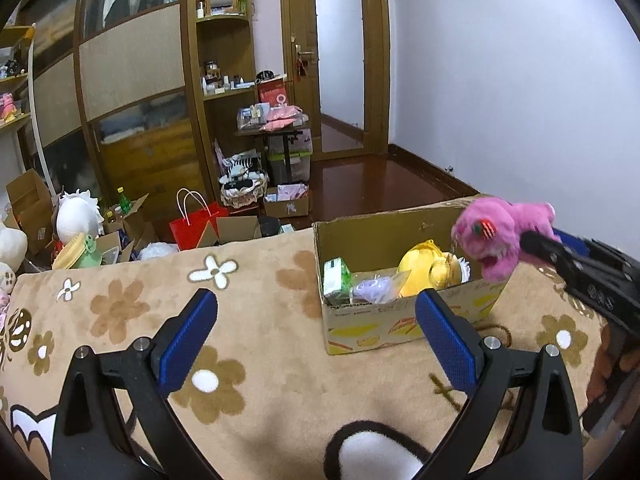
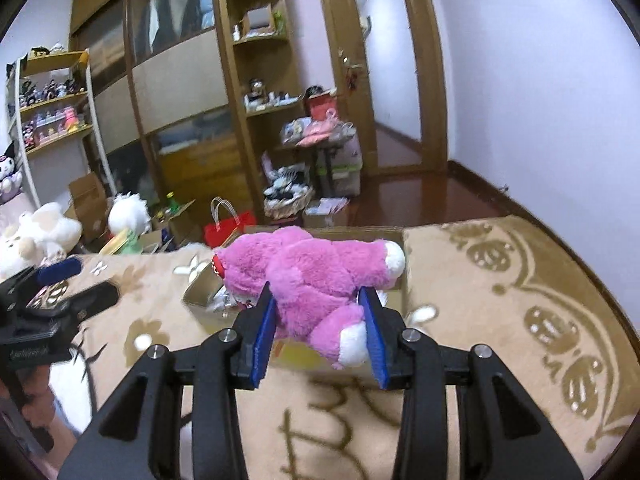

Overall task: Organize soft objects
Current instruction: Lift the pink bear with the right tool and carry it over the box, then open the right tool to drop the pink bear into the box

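right gripper (image 2: 318, 320) clamped on pink plush bear (image 2: 316, 280), held in the air over the right edge of the cardboard box (image 1: 400, 320). left gripper (image 1: 316, 320) spread wide, empty, above the flowered blanket (image 1: 256, 292).

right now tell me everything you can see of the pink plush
The pink plush is a fluffy stuffed animal with white paw tips, a red patch on its face and a small metal chain at its head. It is off the blanket, lying roughly sideways, squeezed at its lower body between the blue pads of the right gripper. It hangs over the right end of the open box, head toward the inside. Nothing else touches it.
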`<state>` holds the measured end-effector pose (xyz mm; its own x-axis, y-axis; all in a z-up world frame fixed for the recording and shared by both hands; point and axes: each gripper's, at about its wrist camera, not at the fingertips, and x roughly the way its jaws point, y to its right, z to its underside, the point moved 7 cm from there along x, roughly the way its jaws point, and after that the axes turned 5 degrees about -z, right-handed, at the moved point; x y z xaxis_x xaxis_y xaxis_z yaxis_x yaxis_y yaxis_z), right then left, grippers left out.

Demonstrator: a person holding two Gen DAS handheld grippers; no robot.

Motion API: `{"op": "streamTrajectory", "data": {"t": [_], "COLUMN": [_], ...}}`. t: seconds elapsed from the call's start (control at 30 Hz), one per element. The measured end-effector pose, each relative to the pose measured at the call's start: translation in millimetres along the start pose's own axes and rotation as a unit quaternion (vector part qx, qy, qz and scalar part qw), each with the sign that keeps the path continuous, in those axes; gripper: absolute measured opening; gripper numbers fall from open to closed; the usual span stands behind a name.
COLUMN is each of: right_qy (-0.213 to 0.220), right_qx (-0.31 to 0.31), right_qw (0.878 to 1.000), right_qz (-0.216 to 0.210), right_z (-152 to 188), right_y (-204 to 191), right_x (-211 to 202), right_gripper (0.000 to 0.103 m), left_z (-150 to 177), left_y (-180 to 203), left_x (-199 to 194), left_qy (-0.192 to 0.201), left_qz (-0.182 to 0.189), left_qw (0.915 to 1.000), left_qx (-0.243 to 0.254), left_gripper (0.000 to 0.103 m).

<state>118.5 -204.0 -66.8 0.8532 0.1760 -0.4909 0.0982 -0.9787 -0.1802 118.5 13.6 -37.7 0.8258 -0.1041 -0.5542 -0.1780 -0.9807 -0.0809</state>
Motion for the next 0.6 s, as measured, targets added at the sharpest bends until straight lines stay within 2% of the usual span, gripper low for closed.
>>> {"op": "streamTrajectory", "data": {"t": [0.17, 0.27, 0.33, 0.43, 0.6], "right_qy": [0.006, 0.0, -0.014, -0.038, -0.053], "right_qx": [0.003, 0.012, 0.0, -0.03, -0.015], "right_qw": [1.0, 1.0, 1.0, 0.999, 0.998], "right_qz": [0.014, 0.005, -0.003, 0.006, 0.003], "right_z": [-14, -17, -17, -12, -5], "right_y": [12, 15, 13, 10, 17], "right_x": [23, 44, 58, 74, 80], "right_gripper": [0.045, 0.048, 0.049, 0.05, 0.056], "left_z": [-1, 1, 3, 4, 6], "left_y": [0, -1, -2, 0, 6], "left_x": [-2, -1, -3, -4, -5], "left_qy": [0.008, 0.001, 0.002, 0.001, 0.004], "left_qz": [0.0, -0.002, -0.007, -0.006, -0.011], "left_qw": [0.9999, 1.0, 1.0, 1.0, 0.9998], "left_qx": [-0.008, -0.006, -0.005, 0.003, 0.018], "left_gripper": [0.099, 0.099, 0.099, 0.099, 0.099]}}
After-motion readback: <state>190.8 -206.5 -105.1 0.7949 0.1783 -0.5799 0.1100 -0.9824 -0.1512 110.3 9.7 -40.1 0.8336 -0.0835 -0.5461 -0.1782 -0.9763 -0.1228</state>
